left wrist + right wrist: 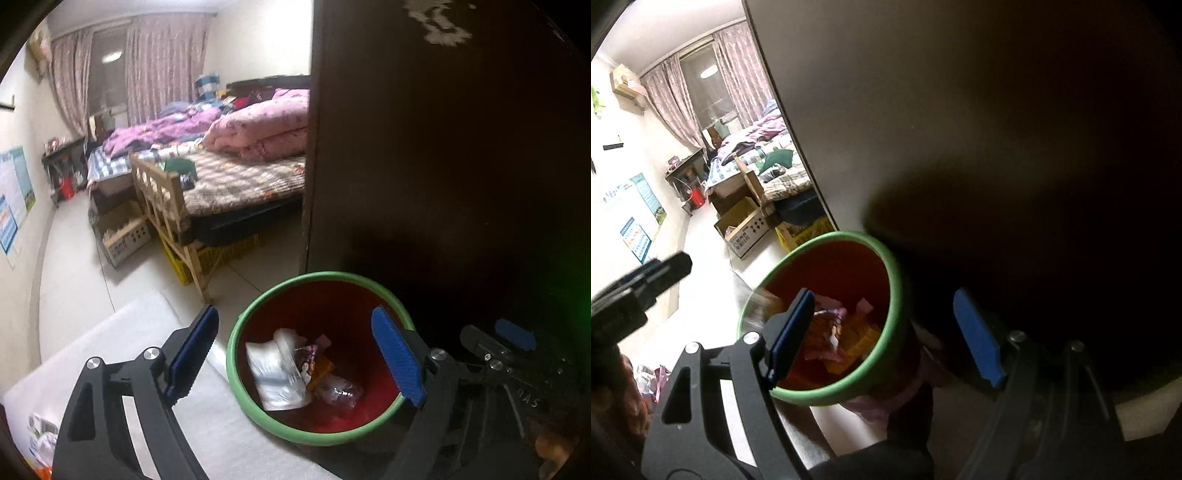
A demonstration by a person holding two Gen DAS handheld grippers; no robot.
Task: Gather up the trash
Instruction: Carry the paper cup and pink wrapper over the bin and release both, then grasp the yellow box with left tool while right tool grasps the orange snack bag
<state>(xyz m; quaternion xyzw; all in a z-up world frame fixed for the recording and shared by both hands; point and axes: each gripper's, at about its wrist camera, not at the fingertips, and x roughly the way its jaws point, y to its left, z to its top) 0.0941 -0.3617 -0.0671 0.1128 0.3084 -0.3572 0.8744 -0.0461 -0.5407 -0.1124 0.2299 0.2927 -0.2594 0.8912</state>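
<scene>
A red trash bin with a green rim [258, 417] stands on the floor beside a dark cabinet. It holds a white plastic bag [275, 373], a crumpled clear bottle [341, 393] and coloured wrappers. My left gripper [295, 354] is open and empty, its blue pads spread above the bin's mouth. My right gripper [882, 336] is open and empty too, over the same bin [886, 343], with wrappers [834, 332] seen inside. The right gripper's tip also shows in the left wrist view [513, 334]. The left gripper shows at the left of the right wrist view [653, 280].
A dark cabinet side [443, 147] rises right behind the bin. A white foam mat [155, 369] lies left of the bin, with loose wrappers [40, 439] at its near corner. A bed [236, 162], a wooden rail, a cardboard box [125, 232] and a yellow crate stand farther back.
</scene>
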